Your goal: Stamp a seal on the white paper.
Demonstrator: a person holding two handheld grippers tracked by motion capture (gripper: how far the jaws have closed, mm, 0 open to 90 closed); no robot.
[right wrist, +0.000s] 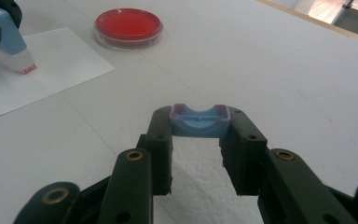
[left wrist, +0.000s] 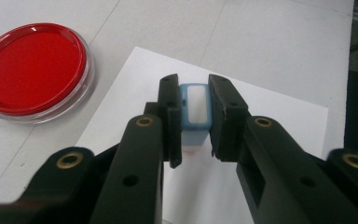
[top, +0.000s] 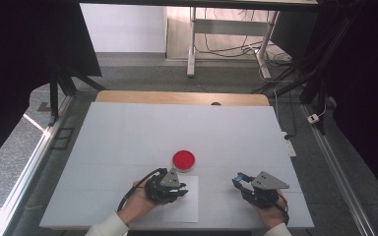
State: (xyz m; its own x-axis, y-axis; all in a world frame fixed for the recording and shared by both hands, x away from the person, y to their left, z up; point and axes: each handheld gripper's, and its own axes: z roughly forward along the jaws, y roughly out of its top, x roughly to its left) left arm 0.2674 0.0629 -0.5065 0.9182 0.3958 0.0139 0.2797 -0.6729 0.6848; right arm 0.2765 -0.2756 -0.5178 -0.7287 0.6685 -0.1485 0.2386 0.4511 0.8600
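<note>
Clamping a blue stamp (left wrist: 195,109) over white paper (left wrist: 279,121), left claw (left wrist: 195,122) — right claw (right wrist: 199,122) grips its blue cap (right wrist: 199,122), red-tipped stamp face visible from there.

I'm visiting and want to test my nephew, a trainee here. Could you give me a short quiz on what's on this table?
1. True or false: the left gripper holds the blue stamp over the white paper.
2. What does the right gripper grip? A) the blue cap B) the paper C) the dish
3. What colour fills the round ink pad?

Key: 1 true. 2 A. 3 red.
</note>
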